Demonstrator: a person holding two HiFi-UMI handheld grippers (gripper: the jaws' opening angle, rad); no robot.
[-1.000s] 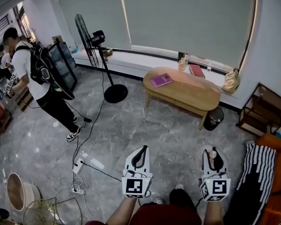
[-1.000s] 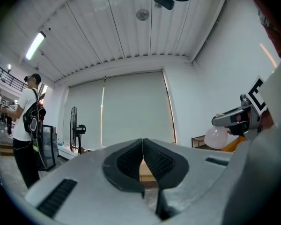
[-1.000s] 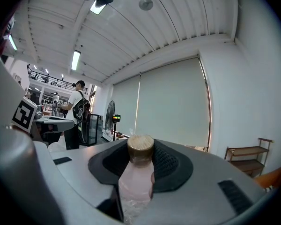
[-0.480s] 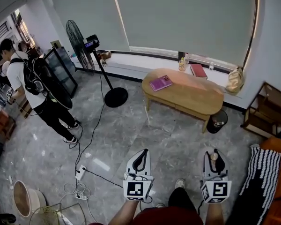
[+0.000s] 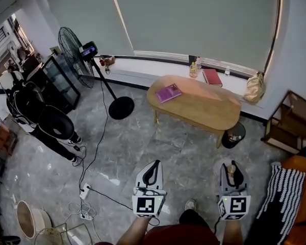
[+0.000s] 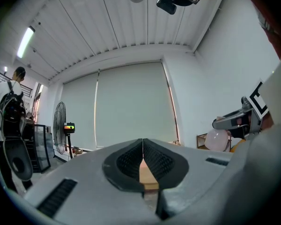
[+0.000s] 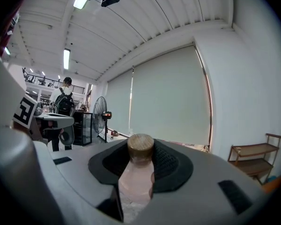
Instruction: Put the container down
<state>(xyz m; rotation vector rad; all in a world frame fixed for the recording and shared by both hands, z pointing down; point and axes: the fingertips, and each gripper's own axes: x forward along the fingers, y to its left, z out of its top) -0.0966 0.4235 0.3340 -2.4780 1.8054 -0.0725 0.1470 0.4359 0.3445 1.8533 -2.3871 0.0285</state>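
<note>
The container (image 7: 136,172) is a small pale pink bottle with a round cork-coloured lid. My right gripper (image 7: 140,161) is shut on it, the dark ribbed pads pressing on both sides of its neck. From the head view the lid of the container (image 5: 231,168) shows between the tips of the right gripper (image 5: 233,169), held level above the grey floor. My left gripper (image 5: 152,169) hangs beside it, a hand's breadth to the left. Along its own jaws the left gripper (image 6: 143,156) is shut, pads meeting at the tips with nothing between them.
An oval wooden table (image 5: 204,108) stands ahead by the window, with a purple book (image 5: 168,92) on it. A dark bin (image 5: 233,135) sits under its right end. A person (image 5: 33,117), a fan (image 5: 74,47), floor cables (image 5: 86,190), a shelf (image 5: 288,126) and a striped cushion (image 5: 283,198) flank the way.
Both grippers have travelled forward together over the floor, and the table now lies closer. The person at the left has shifted further left and bent over. The grip on the container is unchanged.
</note>
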